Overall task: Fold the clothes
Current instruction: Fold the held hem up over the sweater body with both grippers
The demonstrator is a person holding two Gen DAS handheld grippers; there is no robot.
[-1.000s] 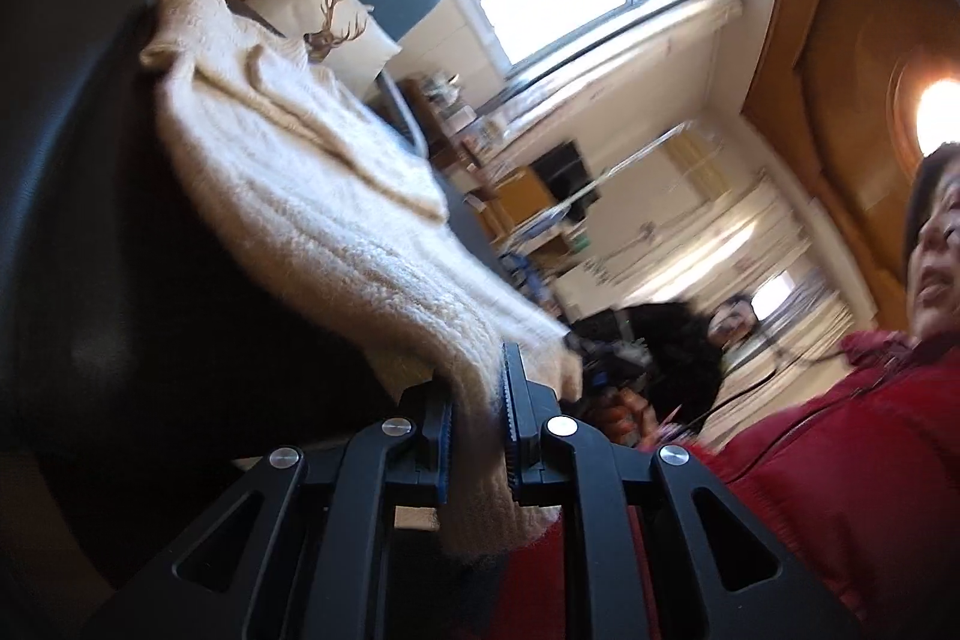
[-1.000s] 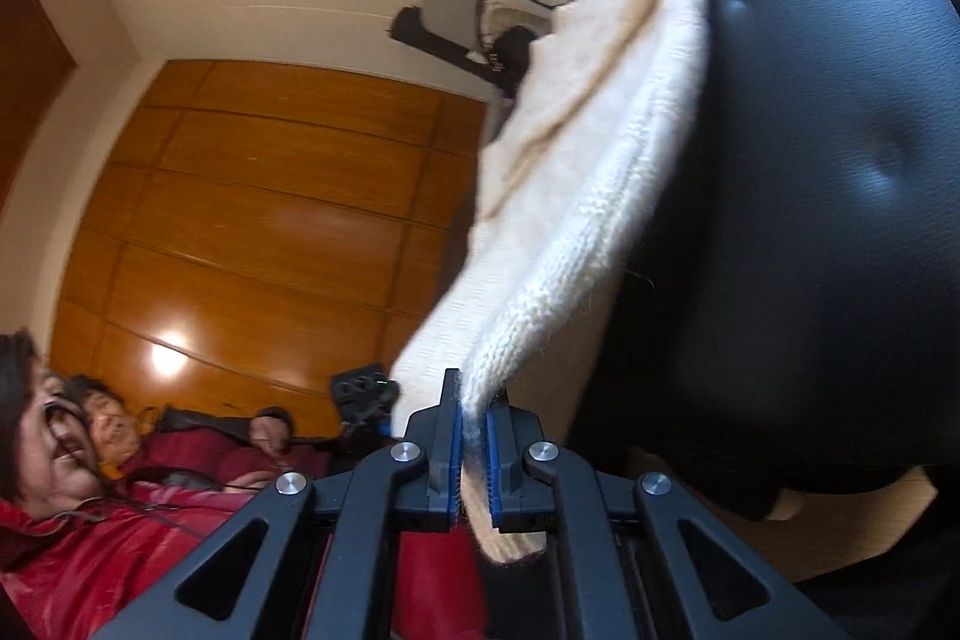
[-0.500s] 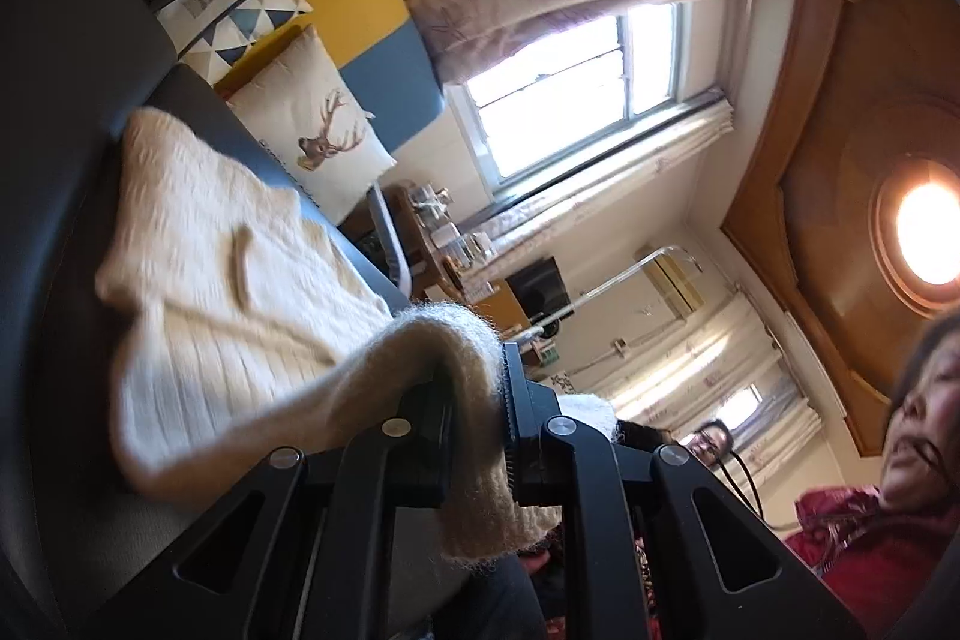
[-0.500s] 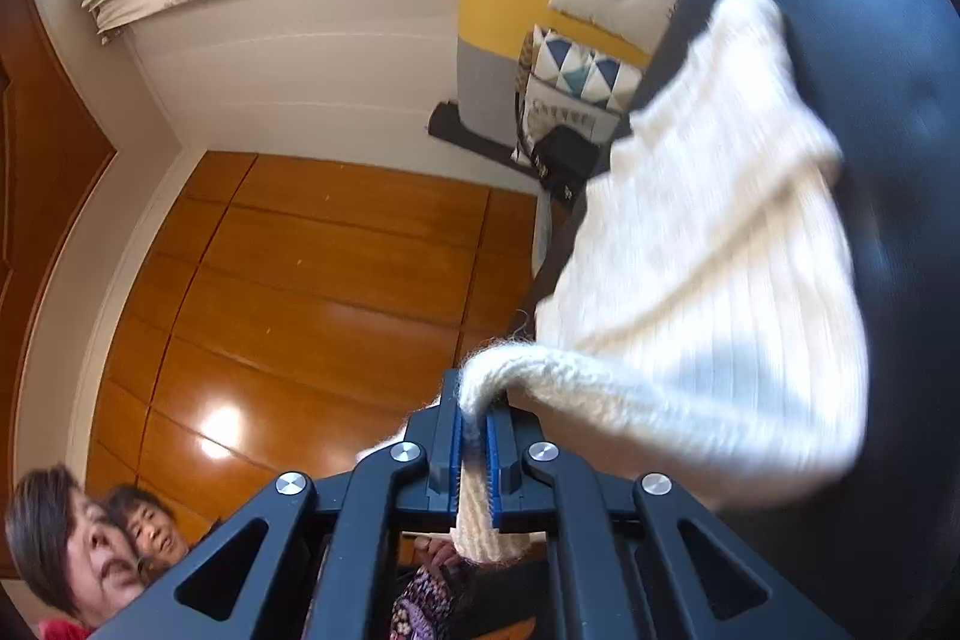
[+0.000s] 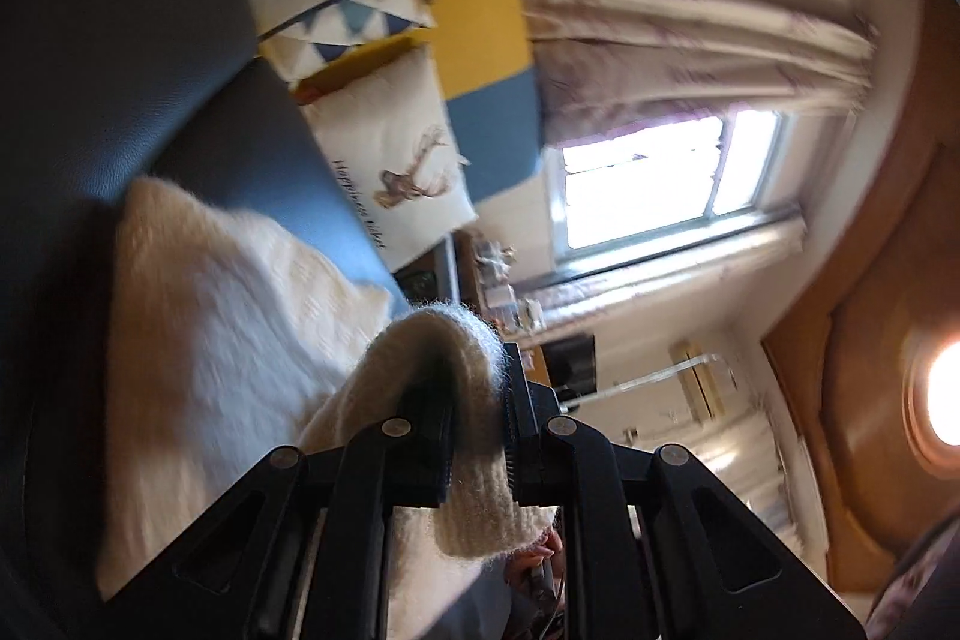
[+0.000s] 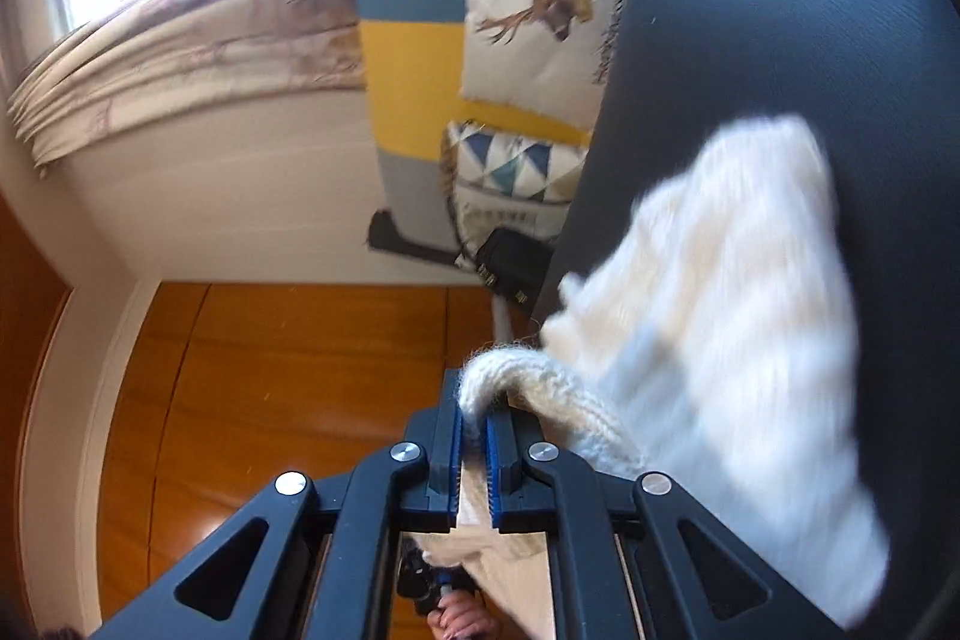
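Cream knit sweater (image 5: 228, 340) lies on a dark leather surface (image 5: 108, 70), filling lower left of the left wrist view; blurred. One thick ribbed edge arches up at bottom centre, pinched between the pads of the left gripper (image 5: 477, 436).

Right wrist view: same sweater (image 6: 720, 280) at right and lower right, on the dark surface (image 6: 780, 10). The right gripper (image 6: 474, 445), blue pads pressed together, nips a thin edge at lower centre.

Deer-print cushion (image 5: 390, 160) at centre left of the left view; script lettering runs along its edge, too blurred to read reliably. Triangle-pattern cushion (image 5: 342, 22) above it, with unreadable dark print. Black bag (image 6: 510, 262) at mid frame in right view. Window (image 5: 660, 184) and curtain (image 5: 690, 40), upper right of the left view. No brand marks legible.
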